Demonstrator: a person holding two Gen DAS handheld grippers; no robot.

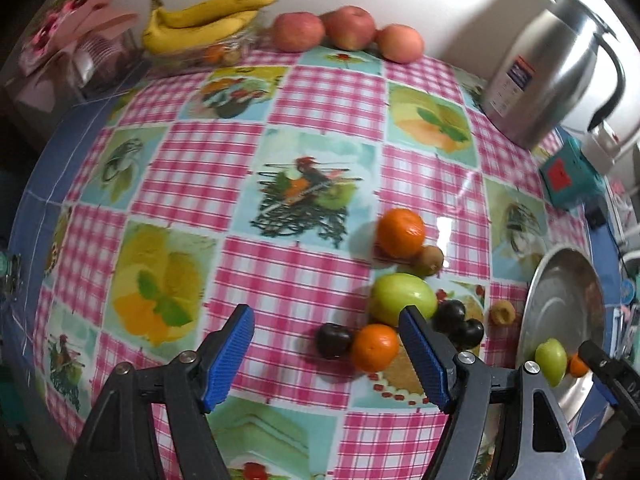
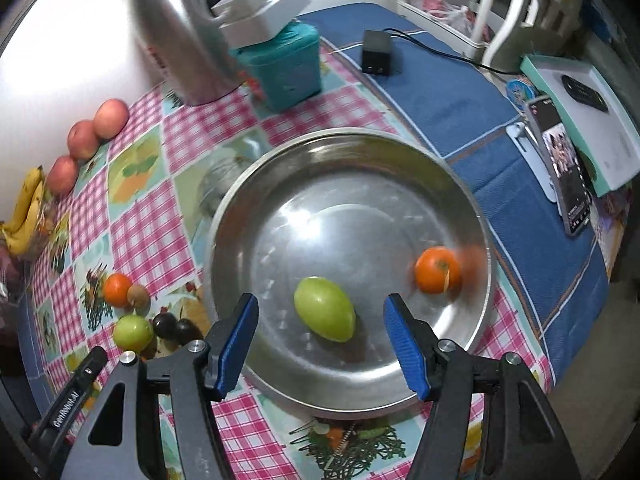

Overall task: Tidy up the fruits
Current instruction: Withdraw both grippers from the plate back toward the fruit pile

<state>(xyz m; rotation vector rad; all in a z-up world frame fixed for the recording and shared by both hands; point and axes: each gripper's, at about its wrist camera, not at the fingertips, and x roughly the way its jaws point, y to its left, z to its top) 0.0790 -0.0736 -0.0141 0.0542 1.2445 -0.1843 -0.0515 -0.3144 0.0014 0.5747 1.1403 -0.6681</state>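
My right gripper [image 2: 321,336] hangs open over the steel bowl [image 2: 280,384]. In the bowl lie a green fruit [image 2: 324,314], between and below the blue pads but untouched, and a blurred orange [image 2: 437,270] near the right wall. My left gripper [image 1: 327,354] stands open above the tablecloth with nothing in it. Loose fruit lies by its right finger: two oranges [image 1: 375,347] [image 1: 401,232], a green fruit [image 1: 402,297], dark plums [image 1: 333,340] [image 1: 460,322], a kiwi [image 1: 429,260] and a small brown fruit [image 1: 503,313]. The steel bowl [image 1: 560,296] shows at the right edge.
Bananas [image 1: 204,16] on a clear tray and three apples [image 1: 348,30] line the far wall. A steel kettle [image 1: 548,72] and a teal box [image 1: 570,178] stand at the back right. A phone [image 2: 560,168], a charger [image 2: 376,54] and a boxed item [image 2: 580,116] lie on the blue cloth.
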